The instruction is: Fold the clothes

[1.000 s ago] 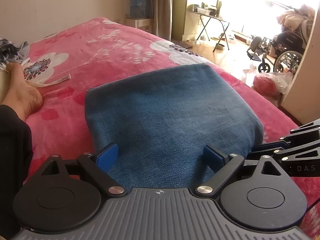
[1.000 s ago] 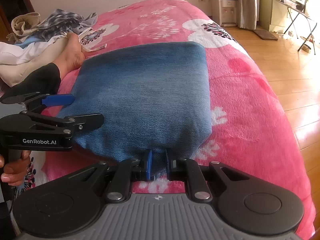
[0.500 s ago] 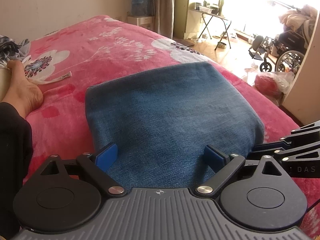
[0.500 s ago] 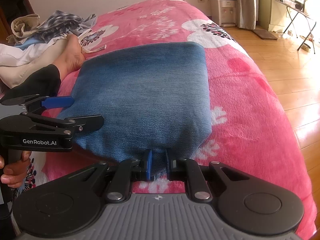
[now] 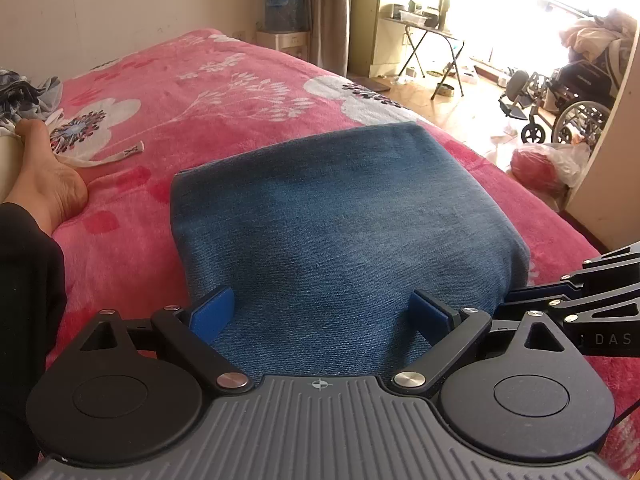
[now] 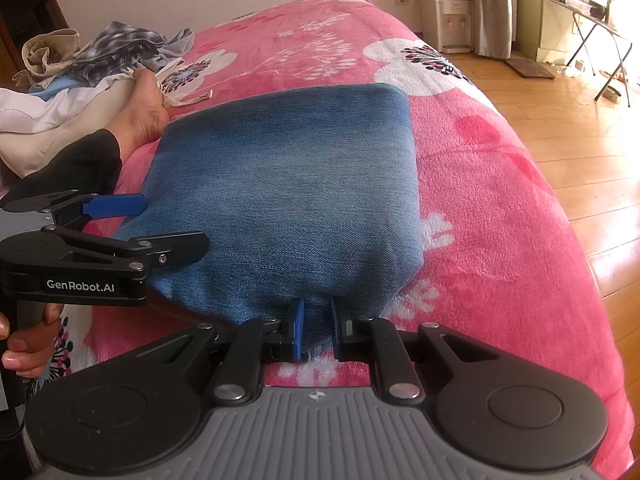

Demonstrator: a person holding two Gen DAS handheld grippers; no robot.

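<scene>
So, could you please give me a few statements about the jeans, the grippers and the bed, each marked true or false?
1. The folded blue jeans lie on a pink flowered blanket. True.
2. The right gripper is wide open and clear of the denim. False: its pads pinch the near edge of the jeans.
3. The left gripper stands open over the jeans. True.
4. A bare foot rests on the blanket beside the jeans. True.
5. The pile of unfolded clothes sits on top of the jeans. False: it lies apart, near the wall.
</scene>
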